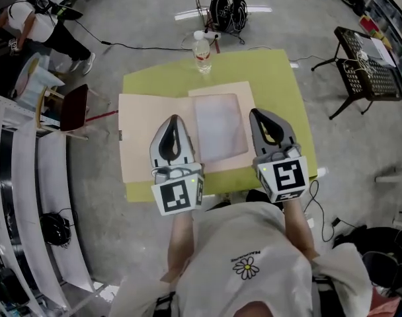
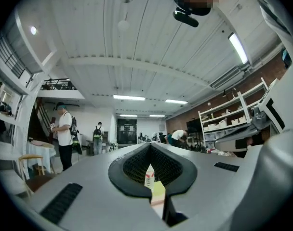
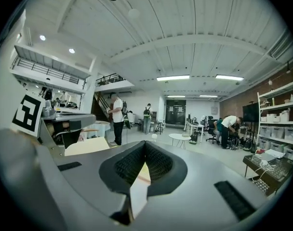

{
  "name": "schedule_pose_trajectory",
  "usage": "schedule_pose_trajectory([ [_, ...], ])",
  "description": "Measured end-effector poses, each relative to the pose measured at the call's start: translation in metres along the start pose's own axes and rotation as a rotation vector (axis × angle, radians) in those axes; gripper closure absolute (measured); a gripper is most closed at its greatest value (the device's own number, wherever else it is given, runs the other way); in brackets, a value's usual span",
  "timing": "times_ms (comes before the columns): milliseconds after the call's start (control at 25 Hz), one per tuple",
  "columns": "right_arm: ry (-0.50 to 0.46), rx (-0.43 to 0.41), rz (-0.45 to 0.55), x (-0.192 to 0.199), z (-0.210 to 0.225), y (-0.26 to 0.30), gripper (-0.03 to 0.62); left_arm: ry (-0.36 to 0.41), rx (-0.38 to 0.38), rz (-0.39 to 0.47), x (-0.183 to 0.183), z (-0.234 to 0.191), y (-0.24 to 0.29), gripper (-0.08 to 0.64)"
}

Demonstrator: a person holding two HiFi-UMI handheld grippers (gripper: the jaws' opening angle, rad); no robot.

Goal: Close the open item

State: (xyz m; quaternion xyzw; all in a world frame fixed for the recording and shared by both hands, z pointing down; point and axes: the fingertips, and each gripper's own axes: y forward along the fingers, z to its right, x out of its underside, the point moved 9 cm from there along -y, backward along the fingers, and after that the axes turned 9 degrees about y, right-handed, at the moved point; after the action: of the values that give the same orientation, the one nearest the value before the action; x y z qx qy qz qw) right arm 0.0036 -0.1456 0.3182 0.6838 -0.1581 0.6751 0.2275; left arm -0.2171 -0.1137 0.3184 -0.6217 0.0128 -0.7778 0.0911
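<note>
An open beige folder (image 1: 145,134) lies flat on the green table (image 1: 280,84), with a pale sheet (image 1: 219,127) on its right half. Both grippers hover over the table's near edge and point away from me. My left gripper (image 1: 174,119) is above the folder's middle, jaws together and empty. My right gripper (image 1: 259,113) is above the folder's right edge, jaws also together with nothing in them. In the right gripper view the folder (image 3: 87,146) shows beside the jaws. In the left gripper view a strip of green table (image 2: 158,194) shows between the jaws.
A clear water bottle (image 1: 201,51) stands at the table's far edge and shows in the left gripper view (image 2: 149,176). Black mesh stands (image 1: 367,71) are at the right, a dark chair (image 1: 74,107) and white shelving (image 1: 16,177) at the left. A person (image 1: 36,18) is far left.
</note>
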Motion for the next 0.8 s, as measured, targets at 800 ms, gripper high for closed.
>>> schedule_pose_trajectory([
  [800,0.039,-0.106,0.015,-0.007,0.019,0.002,0.580,0.039,-0.094,-0.002,-0.019,0.017,0.007,0.546],
])
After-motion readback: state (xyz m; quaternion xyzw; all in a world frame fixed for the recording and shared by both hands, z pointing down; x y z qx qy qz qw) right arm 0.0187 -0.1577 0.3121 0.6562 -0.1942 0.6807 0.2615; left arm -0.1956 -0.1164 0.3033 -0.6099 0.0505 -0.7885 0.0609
